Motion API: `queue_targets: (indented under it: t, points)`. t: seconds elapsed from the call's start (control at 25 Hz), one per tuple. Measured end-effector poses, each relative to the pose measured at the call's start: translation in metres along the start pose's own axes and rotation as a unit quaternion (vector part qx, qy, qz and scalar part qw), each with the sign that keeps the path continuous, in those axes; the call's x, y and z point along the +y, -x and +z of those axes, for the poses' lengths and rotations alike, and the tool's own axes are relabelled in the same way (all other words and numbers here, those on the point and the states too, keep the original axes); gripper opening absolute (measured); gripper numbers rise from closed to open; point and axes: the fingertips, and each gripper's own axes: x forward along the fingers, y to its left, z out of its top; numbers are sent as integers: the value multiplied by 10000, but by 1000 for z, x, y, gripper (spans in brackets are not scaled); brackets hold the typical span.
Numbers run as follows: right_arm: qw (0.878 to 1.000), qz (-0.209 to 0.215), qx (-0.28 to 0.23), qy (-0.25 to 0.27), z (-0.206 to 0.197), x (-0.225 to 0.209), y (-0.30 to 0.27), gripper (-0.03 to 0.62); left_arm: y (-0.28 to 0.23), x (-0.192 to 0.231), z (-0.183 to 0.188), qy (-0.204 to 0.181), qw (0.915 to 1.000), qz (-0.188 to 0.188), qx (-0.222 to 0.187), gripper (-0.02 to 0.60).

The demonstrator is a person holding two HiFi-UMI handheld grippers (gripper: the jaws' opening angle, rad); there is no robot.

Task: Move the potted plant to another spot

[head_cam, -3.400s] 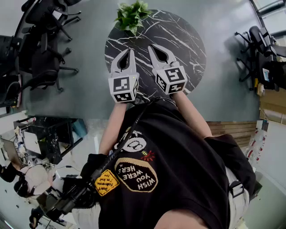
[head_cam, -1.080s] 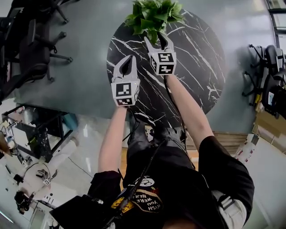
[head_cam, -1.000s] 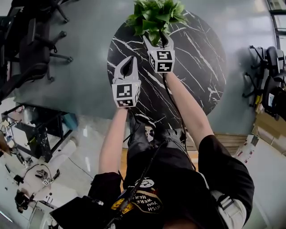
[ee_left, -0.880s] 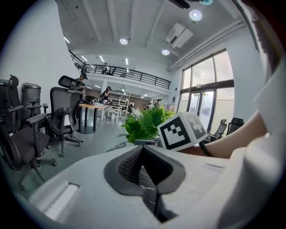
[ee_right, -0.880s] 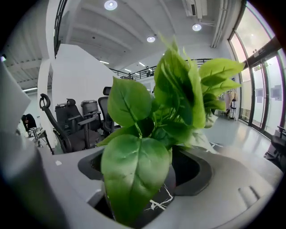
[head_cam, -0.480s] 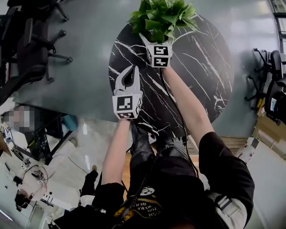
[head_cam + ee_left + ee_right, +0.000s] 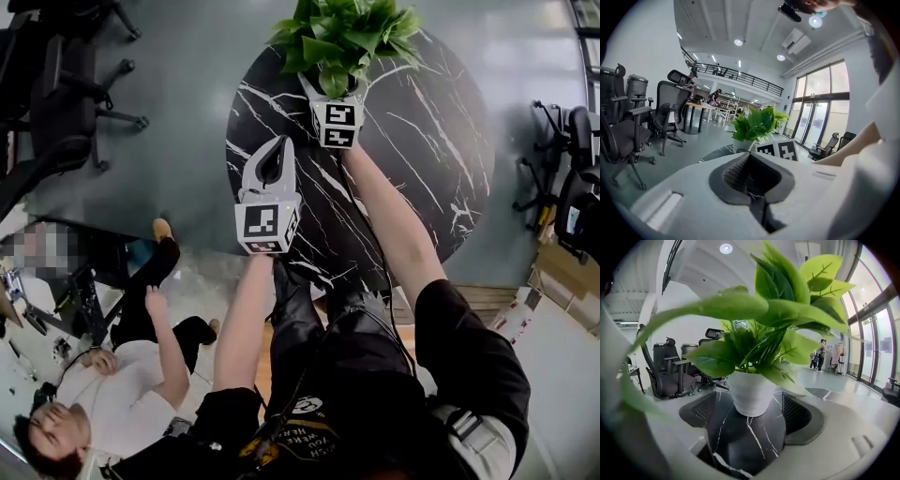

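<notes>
Right gripper (image 7: pixel 749 420) has its jaws wide and closing either side of the plant (image 7: pixel 751 399) without touching it, pot standing upright, leaves up, at the counter's (image 7: pixel 412 141) far edge, while the left gripper (image 7: pixel 277 145) sits closed and empty.

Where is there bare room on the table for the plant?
Bare: the table's right half, between right arm and rim. Crowded: far edge, where the potted plant stands between the right claw's closing jaws; left claw over near-left.

Potted plant (image 7: pixel 750 394): green leaves, white pot. Worktop (image 7: pixel 422 141): black, white-veined marble. Left claw (image 7: pixel 278 142): grey-white, black-and-white markers.
</notes>
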Motion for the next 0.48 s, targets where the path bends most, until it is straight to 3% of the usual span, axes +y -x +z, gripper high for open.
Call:
queue_targets:
  t: [0.24,0.36,0.48]
  points:
    - [9990,314,212,-235,11,1,-38,473,-1,0,5,20,10000,-7,-17,3]
    - [9992,223,203,-252,14,-3,-45,478,1,-2,1,68,10000,-12,24,3]
    - [9996,56,145,-228,17,-8,-49,416,2,-4,-3,126,9999,-14,52,3]
